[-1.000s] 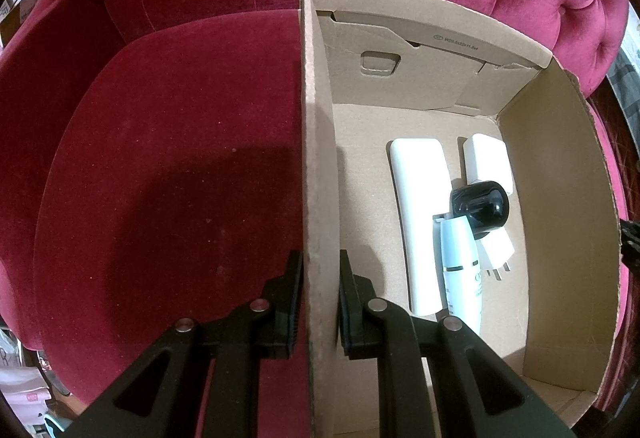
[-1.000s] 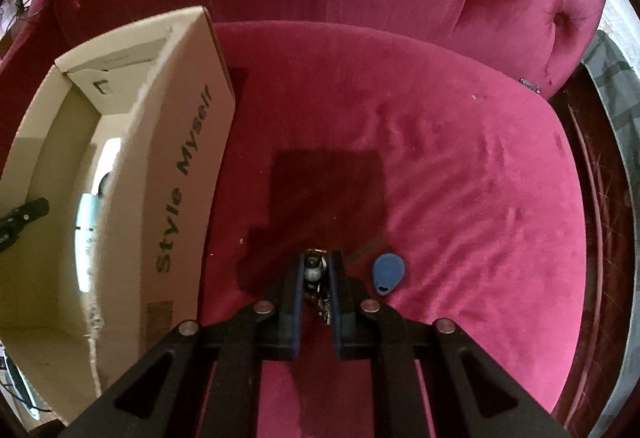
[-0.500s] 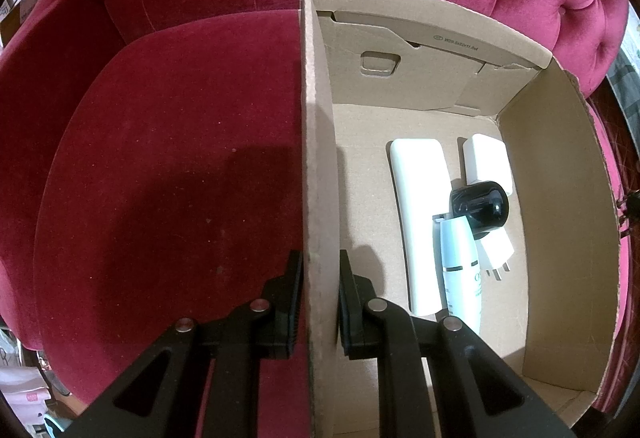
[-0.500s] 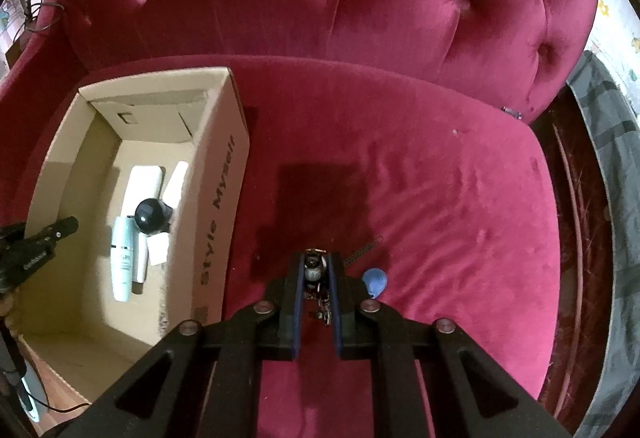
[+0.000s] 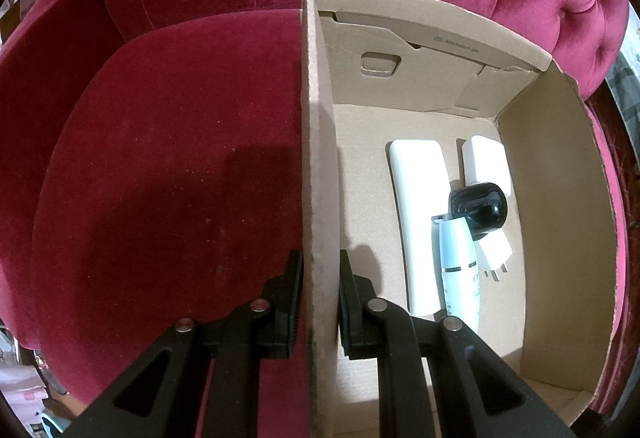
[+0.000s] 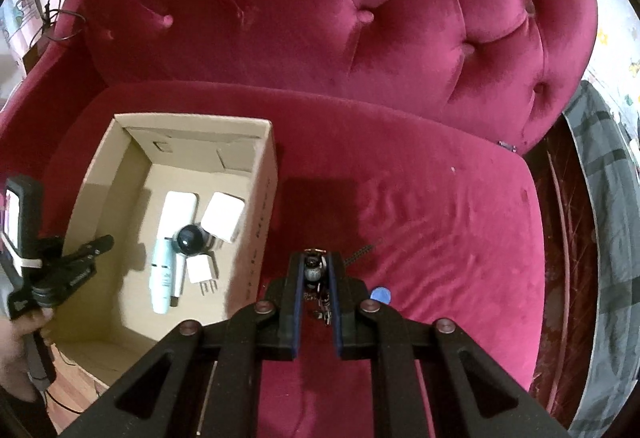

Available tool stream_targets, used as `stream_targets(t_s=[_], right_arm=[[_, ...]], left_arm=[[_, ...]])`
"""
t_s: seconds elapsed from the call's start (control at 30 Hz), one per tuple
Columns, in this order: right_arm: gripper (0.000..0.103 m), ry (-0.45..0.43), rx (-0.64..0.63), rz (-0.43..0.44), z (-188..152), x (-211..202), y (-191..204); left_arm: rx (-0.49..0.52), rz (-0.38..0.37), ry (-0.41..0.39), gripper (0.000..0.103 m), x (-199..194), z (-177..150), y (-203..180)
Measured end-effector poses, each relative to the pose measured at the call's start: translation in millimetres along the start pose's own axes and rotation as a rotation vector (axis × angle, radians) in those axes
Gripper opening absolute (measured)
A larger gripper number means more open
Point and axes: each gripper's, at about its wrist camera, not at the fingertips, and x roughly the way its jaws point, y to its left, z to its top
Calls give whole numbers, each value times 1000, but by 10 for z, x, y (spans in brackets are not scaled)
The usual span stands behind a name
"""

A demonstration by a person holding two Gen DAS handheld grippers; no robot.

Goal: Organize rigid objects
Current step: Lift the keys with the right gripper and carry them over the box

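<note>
Right gripper (image 6: 316, 278) is pinched tight on a small bunch of keys (image 6: 314, 272), a metal cluster with a round grey charm; a blue fob (image 6: 380, 294) dangles just right of the jaws, though how it joins the bunch is hard to make out. Keys hang clear above the velvet seat (image 6: 420, 205).

Left of that gripper sits the open cardboard box (image 6: 268, 173), its long axis running away from the camera, its printed side wall facing the keys. To drop them in, the right gripper must cross that near wall leftward.

Left gripper (image 5: 320, 278) clamps the box's opposite wall, one finger inside and one outside, steadying it.

On the box floor lie a long white slab (image 5: 416, 197), a white tube (image 5: 460, 266), a glossy black rounded piece (image 5: 480, 203), a white block (image 5: 484, 161) and a white plug (image 5: 496, 248), bunched toward the wall nearest the keys.
</note>
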Motion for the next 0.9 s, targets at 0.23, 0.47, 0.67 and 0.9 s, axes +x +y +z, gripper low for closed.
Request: stream_targets(t_s=[0.23,0.47,0.67,0.9], right_arm=[[10,-23,-25,13,148,-166,184],[10,-34,-60,44,233,-201,445],[10,-35,-81,81,273,-141,662],[10,-22,-100,128,298,19,928]], left_arm=[[-2,-4,-2,17,-1,-4,5],[-2,-5,-2,17,-6,-1,16],[0,-4,-2,17,-5,-1,12],[0,-4,-4,17,-3,-7,6]])
